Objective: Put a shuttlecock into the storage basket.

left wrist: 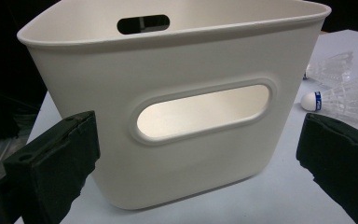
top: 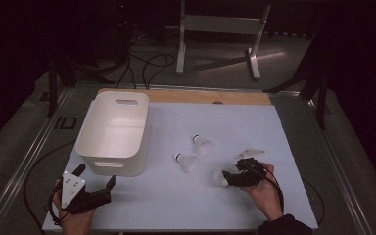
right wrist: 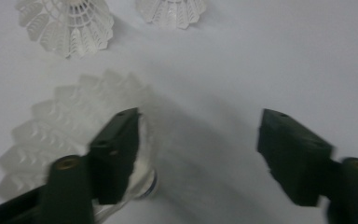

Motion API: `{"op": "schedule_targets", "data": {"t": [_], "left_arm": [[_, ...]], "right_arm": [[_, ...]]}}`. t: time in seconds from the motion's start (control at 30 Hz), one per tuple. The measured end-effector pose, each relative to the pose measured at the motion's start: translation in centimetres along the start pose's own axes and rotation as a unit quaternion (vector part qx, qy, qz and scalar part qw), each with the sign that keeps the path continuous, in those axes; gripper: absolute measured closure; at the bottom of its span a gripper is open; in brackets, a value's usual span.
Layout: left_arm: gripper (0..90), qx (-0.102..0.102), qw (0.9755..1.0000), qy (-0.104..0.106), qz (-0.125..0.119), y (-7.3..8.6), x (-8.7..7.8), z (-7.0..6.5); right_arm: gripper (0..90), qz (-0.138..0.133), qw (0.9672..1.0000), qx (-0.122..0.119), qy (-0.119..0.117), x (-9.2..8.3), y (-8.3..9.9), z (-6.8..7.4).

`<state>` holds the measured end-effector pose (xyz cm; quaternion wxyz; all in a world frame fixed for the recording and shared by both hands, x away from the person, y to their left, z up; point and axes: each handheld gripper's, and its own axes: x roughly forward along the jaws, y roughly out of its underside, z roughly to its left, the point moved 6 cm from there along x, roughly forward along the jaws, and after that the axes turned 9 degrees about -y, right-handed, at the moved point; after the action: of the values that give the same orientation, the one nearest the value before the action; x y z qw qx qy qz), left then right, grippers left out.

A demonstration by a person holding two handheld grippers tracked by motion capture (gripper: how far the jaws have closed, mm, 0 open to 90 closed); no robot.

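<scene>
A white plastic bin (top: 112, 129) with handle slots stands at the table's left. Three white feather shuttlecocks lie to its right: one far (top: 203, 144), one in the middle (top: 187, 162), one nearest (top: 220, 177). My right gripper (top: 229, 177) is open at the nearest shuttlecock (right wrist: 70, 126), whose cork end rests against the inner side of one jaw, with its feathers fanning outside that jaw. The other two shuttlecocks (right wrist: 67, 23) (right wrist: 170, 9) lie beyond. My left gripper (top: 96, 174) is open in front of the bin's near wall (left wrist: 182, 154), empty, its jaws wide apart (left wrist: 200, 126).
The pale mat (top: 176, 205) covers the table, and a wooden strip (top: 200, 96) shows along the far edge. Two shuttlecocks (left wrist: 340, 100) (left wrist: 331, 67) show right of the bin in the left gripper view. Cables and a white frame (top: 220, 29) stand on the floor behind.
</scene>
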<state>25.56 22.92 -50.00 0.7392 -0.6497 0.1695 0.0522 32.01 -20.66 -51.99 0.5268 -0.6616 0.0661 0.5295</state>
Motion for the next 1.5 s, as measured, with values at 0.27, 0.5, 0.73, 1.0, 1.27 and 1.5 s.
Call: {"op": "schedule_targets", "data": {"t": [0.27, 0.5, 0.73, 1.0, 1.27, 1.5], "left_arm": [[0.0, 0.000, 1.0000, 0.000, 0.001, 0.0, 0.0, 0.0], [0.0, 0.000, 1.0000, 0.000, 0.000, 0.0, 0.0, 0.0], [0.0, 0.000, 1.0000, -0.001, 0.001, 0.0, 0.1, 0.0], [0.0, 0.000, 1.0000, -0.001, 0.001, 0.0, 0.0, 0.0], [0.0, 0.001, 1.0000, -0.001, 0.002, 0.1, 0.1, 0.0], [0.0, 0.000, 1.0000, -0.002, 0.001, 0.1, 0.1, 0.0]], "right_arm": [[65.0, 0.002, 0.9990, -0.008, -0.044, -0.4, 0.6, 0.4], [76.0, 0.009, 0.9978, -0.015, -0.065, -0.2, 0.7, 0.9], [85.9, 0.007, 0.9977, -0.021, -0.064, -0.1, 0.4, 1.2], [87.6, -0.008, 0.9986, -0.023, -0.047, -0.6, -0.5, 1.5], [87.3, -0.025, 0.9990, -0.019, -0.031, -1.1, -1.2, 1.5], [89.2, -0.037, 0.9987, -0.024, -0.025, -1.5, -2.0, 1.9]]}}
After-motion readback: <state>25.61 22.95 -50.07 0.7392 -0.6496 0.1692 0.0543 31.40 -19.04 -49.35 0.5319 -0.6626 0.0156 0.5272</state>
